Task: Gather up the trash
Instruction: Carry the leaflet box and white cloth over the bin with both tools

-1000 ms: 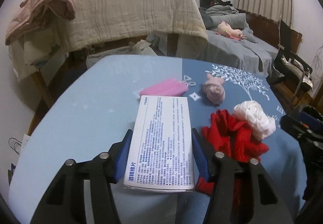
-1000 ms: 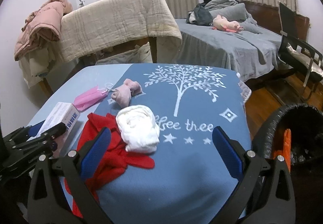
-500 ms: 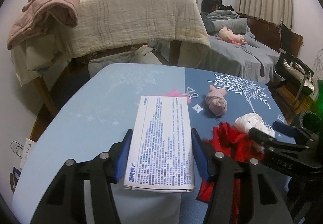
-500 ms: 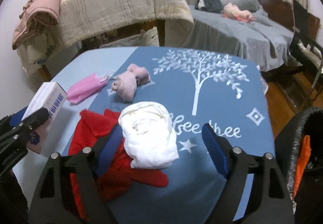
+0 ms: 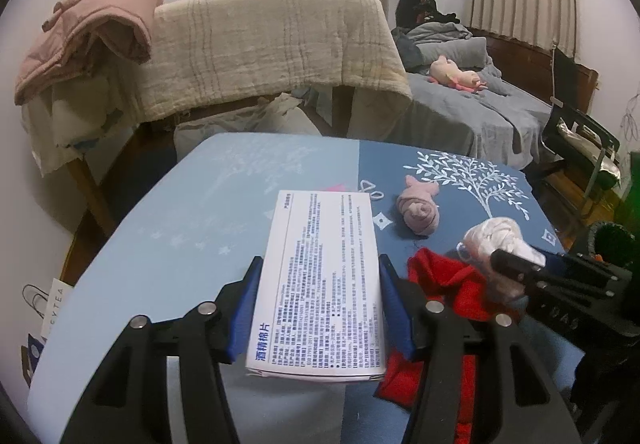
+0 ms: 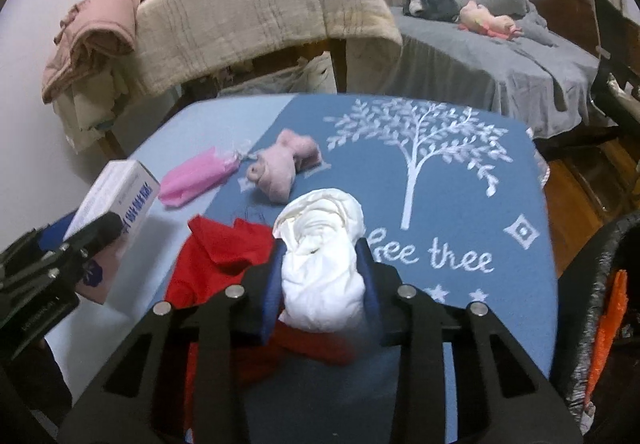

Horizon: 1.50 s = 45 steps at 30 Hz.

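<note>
The left tongs (image 5: 320, 308) were clamped on the flat white printed cardboard box (image 5: 320, 280), held above the blue-clothed worktop (image 5: 192, 228). To the right, the right tongs (image 6: 320, 284) were closing, both blue pads against the crumpled white tissue wad (image 6: 320, 256), which sat on the crumpled red cloth (image 6: 224, 248). Farther off lay a rolled pale-pink sock (image 6: 280, 172) and a pink pleated face mask (image 6: 196, 176); a black bin (image 6: 600, 272) stood at the right edge.
</note>
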Tool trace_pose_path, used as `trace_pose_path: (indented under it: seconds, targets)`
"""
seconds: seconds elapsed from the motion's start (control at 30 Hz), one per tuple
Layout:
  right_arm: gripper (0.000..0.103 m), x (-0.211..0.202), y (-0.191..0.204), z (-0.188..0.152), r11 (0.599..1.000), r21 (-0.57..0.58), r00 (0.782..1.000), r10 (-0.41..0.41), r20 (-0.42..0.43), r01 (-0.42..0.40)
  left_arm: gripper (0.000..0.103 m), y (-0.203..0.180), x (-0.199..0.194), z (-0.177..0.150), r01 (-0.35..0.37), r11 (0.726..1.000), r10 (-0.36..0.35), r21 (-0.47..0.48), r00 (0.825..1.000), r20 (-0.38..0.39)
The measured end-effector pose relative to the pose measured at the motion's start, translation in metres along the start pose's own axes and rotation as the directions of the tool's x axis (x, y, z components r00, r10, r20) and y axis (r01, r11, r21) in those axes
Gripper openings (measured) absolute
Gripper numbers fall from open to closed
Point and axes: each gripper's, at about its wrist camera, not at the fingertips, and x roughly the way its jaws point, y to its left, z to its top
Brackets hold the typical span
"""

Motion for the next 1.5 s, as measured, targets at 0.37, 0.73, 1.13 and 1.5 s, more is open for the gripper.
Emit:
trace_pose_path:
  seconds: [0.37, 0.73, 1.13, 1.5]
  targets:
    - [0.034, -0.049, -0.01, 0.008, 1.0, 0.008, 0.995, -0.021, 0.097, 0.02, 0.055, -0.024, -0.024, 0.013, 0.027, 0.999, -0.028, 0.029, 0.998, 0.048]
    - [0.034, -0.1, -0.03, 0.007, 0.997, 0.045, 0.985, -0.062, 0.159, 0.055, 0.055, -0.058, -0.053, 0.022, 0.079, 0.995, -0.085, 0.064, 0.992, 0.096]
    - [0.034, -0.156, -0.064, -0.011, 0.988, 0.093, 0.967, -0.137, 0.215, 0.119, 0.055, -0.103, -0.078, 0.02, 0.153, 0.982, -0.166, 0.114, 0.98, 0.111]
    - [0.034, -0.202, -0.108, -0.039, 0.967, 0.163, 0.943, -0.23, 0.241, 0.194, 0.055, -0.158, -0.096, 0.016, 0.236, 0.952, -0.26, 0.194, 0.959, 0.11]
